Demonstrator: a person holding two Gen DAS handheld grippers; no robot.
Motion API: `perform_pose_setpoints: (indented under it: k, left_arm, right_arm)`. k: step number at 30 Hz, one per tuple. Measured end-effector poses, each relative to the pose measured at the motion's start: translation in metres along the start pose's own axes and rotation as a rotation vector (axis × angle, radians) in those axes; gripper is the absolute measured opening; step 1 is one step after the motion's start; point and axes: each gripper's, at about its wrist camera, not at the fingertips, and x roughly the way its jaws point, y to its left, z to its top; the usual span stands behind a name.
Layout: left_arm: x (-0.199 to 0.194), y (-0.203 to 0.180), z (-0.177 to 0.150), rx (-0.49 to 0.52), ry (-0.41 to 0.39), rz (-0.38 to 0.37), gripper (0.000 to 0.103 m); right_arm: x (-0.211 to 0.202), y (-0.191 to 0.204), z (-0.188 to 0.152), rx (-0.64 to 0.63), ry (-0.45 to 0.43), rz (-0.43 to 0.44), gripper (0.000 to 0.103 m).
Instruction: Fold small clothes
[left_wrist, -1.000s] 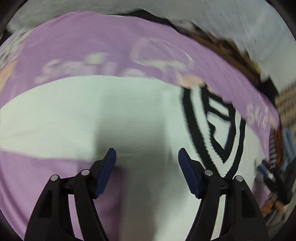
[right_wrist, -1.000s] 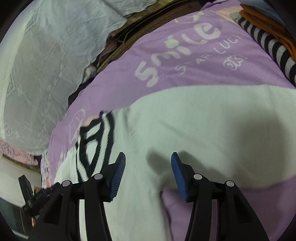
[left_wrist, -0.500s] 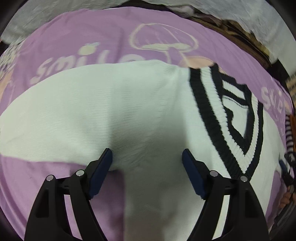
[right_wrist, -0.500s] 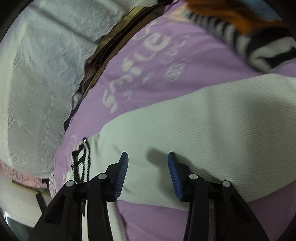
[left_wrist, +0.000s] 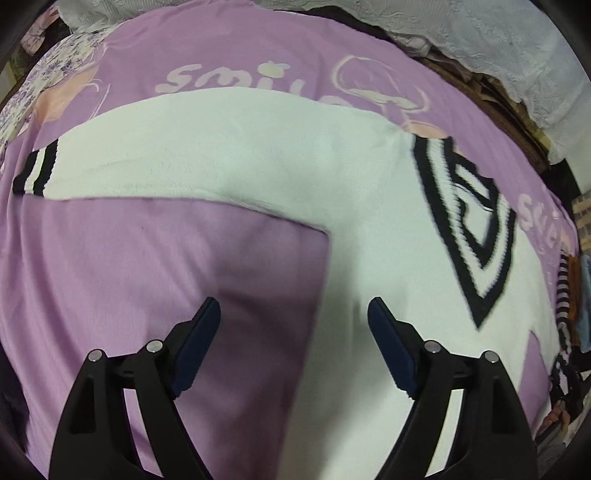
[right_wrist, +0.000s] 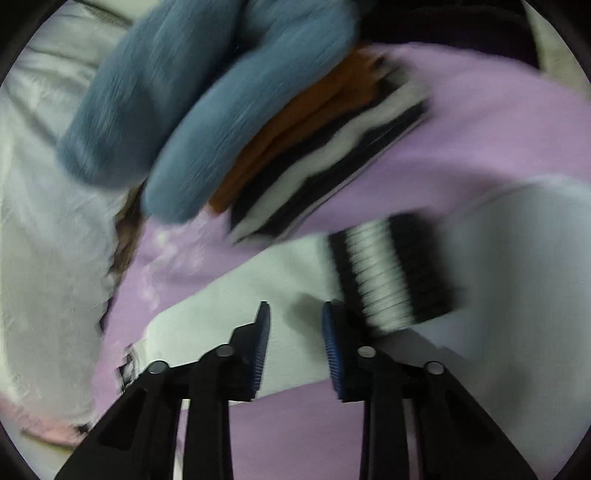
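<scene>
White knit sweater (left_wrist: 258, 147): it lies flat on the purple bedspread and is the landmark for everything I list below.
Neckline (left_wrist: 469, 236): a V-neck with black and white striped ribbing, on the right part of the sweater in my left camera.
Sleeve (left_wrist: 155, 158): stretched out leftward from the sweater body, ending in a black and white striped cuff (left_wrist: 37, 173).
Second cuff (right_wrist: 391, 273): my right camera shows a black and white ribbed cuff on white knit, blurred.
Left gripper (left_wrist: 293, 332): I see it over the sweater's side edge, one blue pad above bare bedspread, the other above white knit; its jaws stand wide and are opening, with nothing pinched.
Right gripper (right_wrist: 295, 334): it sits just beside the ribbed cuff, over white knit; its jaws are narrowing, a clear gap shows between the blue pads, and I see no cloth pressed between them.
Purple bedspread (left_wrist: 147, 295): under and all around the sweater, printed with pale "smile" lettering (left_wrist: 207, 77) beyond the sleeve.
Stacked clothes (right_wrist: 332, 158): beyond the cuff in my right camera, a striped black and white piece with orange fabric (right_wrist: 295, 125) on it, blurred.
Blue fluffy item (right_wrist: 192, 103): on top of that stack, farther from the sweater; too blurred for me to name.
White lace fabric (left_wrist: 480, 40): past the bedspread's far edge.
</scene>
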Motion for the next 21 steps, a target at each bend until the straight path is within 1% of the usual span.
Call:
perform_pose_setpoints:
  k: [2, 3, 6, 8, 10, 12, 14, 15, 16, 17, 18, 19, 20, 21]
  left_arm:
    - [-0.006, -0.016, -0.004, 0.012, -0.004, -0.03, 0.081]
    - [-0.009, -0.03, -0.007, 0.031, -0.006, -0.045, 0.082]
    - [-0.01, -0.07, -0.012, 0.103, -0.001, -0.067, 0.084]
    - [-0.008, -0.106, -0.019, 0.169, 0.009, -0.078, 0.084]
    - [0.002, -0.141, -0.03, 0.22, 0.028, -0.084, 0.085]
    - [0.011, -0.16, -0.041, 0.257, 0.054, -0.072, 0.085]
    - [0.028, -0.179, -0.058, 0.305, 0.09, -0.026, 0.085]
    - [0.034, -0.183, -0.066, 0.322, 0.099, 0.0, 0.085]
    - [0.037, -0.185, -0.071, 0.334, 0.095, 0.022, 0.086]
    - [0.038, -0.186, -0.076, 0.35, 0.084, 0.045, 0.088]
    - [0.037, -0.186, -0.081, 0.36, 0.073, 0.062, 0.091]
    - [0.036, -0.184, -0.085, 0.356, 0.068, 0.078, 0.093]
    - [0.036, -0.181, -0.087, 0.339, 0.07, 0.081, 0.095]
    - [0.035, -0.178, -0.089, 0.32, 0.073, 0.081, 0.095]
  right_arm:
    - [-0.008, 0.006, 0.001, -0.005, -0.028, 0.026, 0.037]
    - [-0.007, 0.015, 0.001, -0.022, -0.027, 0.065, 0.037]
    - [0.008, 0.042, -0.006, -0.074, 0.016, 0.139, 0.041]
    - [0.021, 0.053, -0.013, -0.092, 0.048, 0.161, 0.042]
    - [0.034, 0.057, -0.017, -0.111, 0.075, 0.163, 0.042]
    - [0.043, 0.049, -0.017, -0.106, 0.104, 0.146, 0.042]
    - [0.045, 0.033, -0.013, -0.082, 0.124, 0.136, 0.042]
    - [0.044, 0.022, -0.011, -0.069, 0.132, 0.155, 0.042]
    - [0.042, 0.013, -0.008, -0.059, 0.136, 0.174, 0.041]
    - [0.039, 0.004, -0.005, -0.052, 0.141, 0.194, 0.037]
    - [0.036, -0.004, -0.003, -0.049, 0.147, 0.213, 0.034]
    - [0.032, -0.015, 0.002, -0.048, 0.149, 0.225, 0.032]
    - [0.028, -0.021, 0.004, -0.052, 0.138, 0.206, 0.031]
    - [0.027, -0.028, 0.009, -0.05, 0.133, 0.212, 0.029]
